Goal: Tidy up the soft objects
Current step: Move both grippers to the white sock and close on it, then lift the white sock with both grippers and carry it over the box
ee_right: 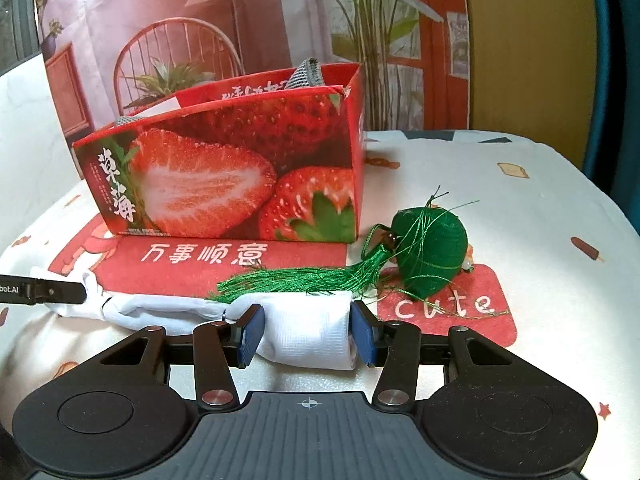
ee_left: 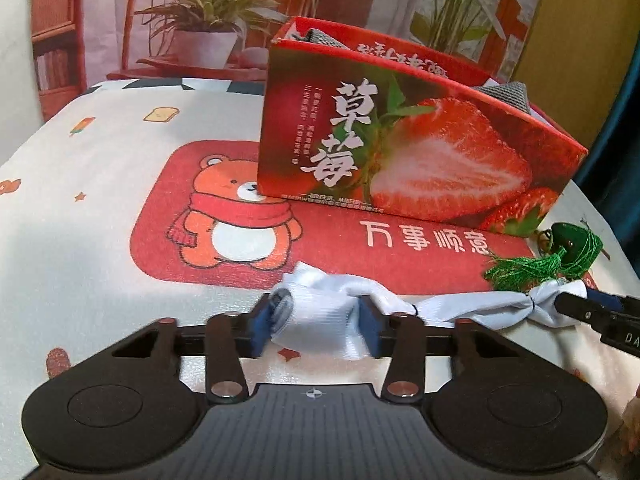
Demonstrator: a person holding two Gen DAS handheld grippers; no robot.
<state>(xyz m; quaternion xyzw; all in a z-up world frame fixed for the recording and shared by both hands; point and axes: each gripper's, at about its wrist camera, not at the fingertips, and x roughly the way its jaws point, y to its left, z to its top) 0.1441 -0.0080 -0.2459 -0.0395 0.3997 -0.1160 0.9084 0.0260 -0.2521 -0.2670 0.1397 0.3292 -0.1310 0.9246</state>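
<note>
A white sock point(ee_left: 320, 320) lies stretched across the tablecloth in front of the red strawberry box point(ee_left: 400, 152). My left gripper point(ee_left: 316, 326) is shut on its left end. My right gripper point(ee_right: 306, 334) is shut on its other end point(ee_right: 308, 332). In the left wrist view the right gripper's fingers point(ee_left: 588, 308) show at the sock's far right end. In the right wrist view the left gripper's finger point(ee_right: 60, 292) shows at the sock's left end point(ee_right: 96, 300). A green tasselled sachet point(ee_right: 428, 256) lies just behind the sock, its tassel touching it. Grey fabric point(ee_right: 304, 76) sticks out of the box point(ee_right: 224, 168).
The table carries a cartoon cloth with a red bear patch point(ee_left: 240, 220). A printed backdrop with plants and a chair point(ee_right: 180, 60) stands behind the box. The table edge curves away at the right point(ee_right: 600, 200).
</note>
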